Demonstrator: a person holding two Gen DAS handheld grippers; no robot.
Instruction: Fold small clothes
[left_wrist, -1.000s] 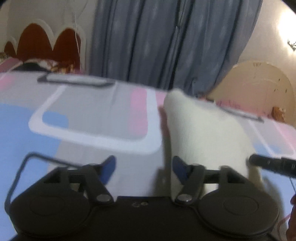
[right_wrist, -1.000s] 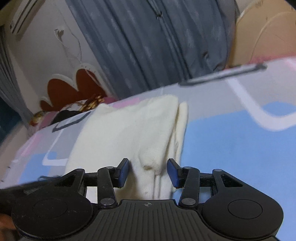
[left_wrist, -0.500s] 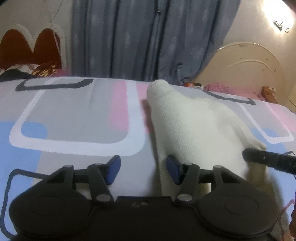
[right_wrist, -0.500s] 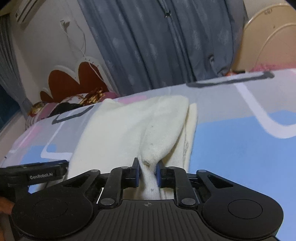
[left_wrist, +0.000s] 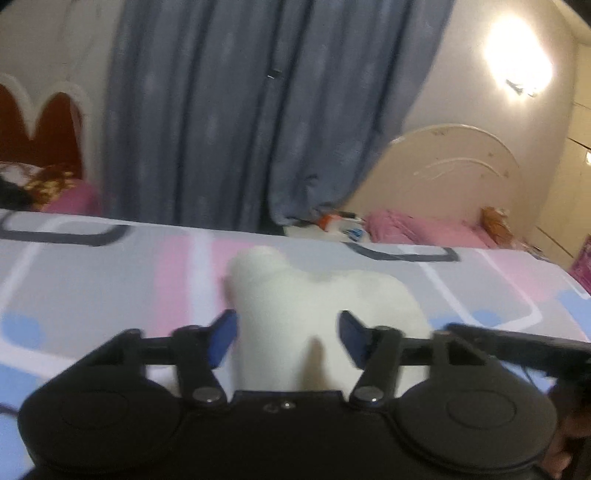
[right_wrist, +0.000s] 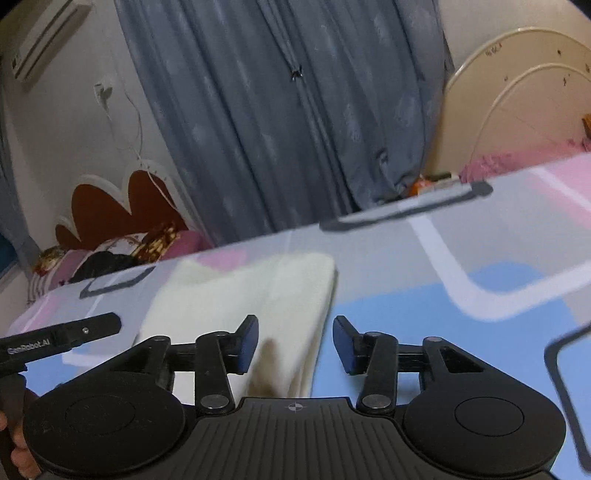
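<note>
A cream knitted garment (left_wrist: 314, 295) lies folded on the patterned bed sheet (left_wrist: 110, 280). My left gripper (left_wrist: 287, 339) is open and empty, its blue pads either side of the garment's near end, just above it. In the right wrist view the garment (right_wrist: 251, 291) lies flat to the left of centre. My right gripper (right_wrist: 295, 343) is open and empty, over the garment's right edge. The other gripper's black finger (right_wrist: 66, 336) shows at the left of that view.
The sheet (right_wrist: 461, 302) has blue, pink and grey panels. Blue-grey curtains (left_wrist: 240, 110) hang behind the bed. A cream headboard (left_wrist: 454, 177) stands at the right, a red-and-white headboard (right_wrist: 114, 206) at the left with pillows.
My right gripper was shut on a fold of the garment half a second ago; it has opened and let go, and the garment now lies flat. My left gripper has shifted right, over the garment.
</note>
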